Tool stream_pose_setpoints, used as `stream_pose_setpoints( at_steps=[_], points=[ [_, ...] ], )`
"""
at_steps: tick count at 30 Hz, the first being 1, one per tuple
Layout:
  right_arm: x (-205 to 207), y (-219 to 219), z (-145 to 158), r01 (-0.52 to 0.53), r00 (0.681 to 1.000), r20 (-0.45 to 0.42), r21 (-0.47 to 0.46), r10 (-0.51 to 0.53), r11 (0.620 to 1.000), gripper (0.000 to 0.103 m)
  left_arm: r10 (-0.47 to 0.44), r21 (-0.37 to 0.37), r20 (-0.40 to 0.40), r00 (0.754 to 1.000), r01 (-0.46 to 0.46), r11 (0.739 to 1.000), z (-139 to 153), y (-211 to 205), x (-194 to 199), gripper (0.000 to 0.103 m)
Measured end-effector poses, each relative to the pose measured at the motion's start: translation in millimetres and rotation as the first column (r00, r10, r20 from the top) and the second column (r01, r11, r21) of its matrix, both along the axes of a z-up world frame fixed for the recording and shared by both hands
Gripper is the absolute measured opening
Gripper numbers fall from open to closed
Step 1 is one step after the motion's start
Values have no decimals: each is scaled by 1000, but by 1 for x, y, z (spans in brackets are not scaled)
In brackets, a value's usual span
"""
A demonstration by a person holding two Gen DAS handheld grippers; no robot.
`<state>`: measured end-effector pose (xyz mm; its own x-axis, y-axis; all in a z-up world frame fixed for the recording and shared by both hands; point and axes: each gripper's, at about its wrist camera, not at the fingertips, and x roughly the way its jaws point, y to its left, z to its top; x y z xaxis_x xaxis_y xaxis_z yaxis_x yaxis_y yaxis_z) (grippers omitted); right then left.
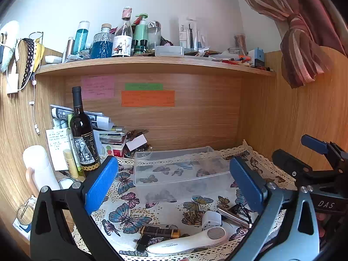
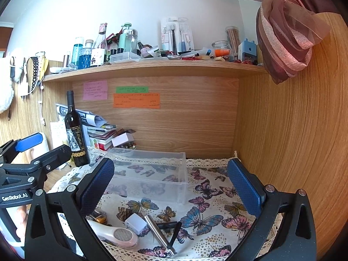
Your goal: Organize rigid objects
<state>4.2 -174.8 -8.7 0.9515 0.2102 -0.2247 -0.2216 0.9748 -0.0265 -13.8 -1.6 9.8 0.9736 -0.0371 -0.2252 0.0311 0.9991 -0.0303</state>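
Observation:
A clear plastic bin (image 1: 178,167) (image 2: 150,171) sits empty on the butterfly cloth (image 1: 130,198) (image 2: 208,198). In front of it lie small rigid items: a white handheld massager (image 1: 187,240) (image 2: 117,235), a white charger cube (image 1: 212,218) (image 2: 136,223), a silver tube (image 1: 232,217) (image 2: 157,231), a brown-gold lighter (image 1: 159,231) (image 2: 100,218) and black glasses (image 1: 243,211) (image 2: 171,225). My left gripper (image 1: 174,184) is open above these items. My right gripper (image 2: 171,187) is open over the cloth, right of the items. Both are empty.
A dark wine bottle (image 1: 83,134) (image 2: 75,132), a white mug (image 1: 40,167) and stacked papers and books (image 1: 104,130) crowd the left. A cluttered shelf (image 1: 152,64) (image 2: 152,65) hangs above. A wooden side wall (image 2: 293,130) bounds the right.

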Motion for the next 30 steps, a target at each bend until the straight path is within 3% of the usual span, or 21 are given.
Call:
stream_pose_setpoints(
  at_steps=[30],
  points=[
    [-2,1,0,-11,1000,10,0,11,1000,103,5,-12,4,1000,-5,1000,0,0,0,103]
  ],
)
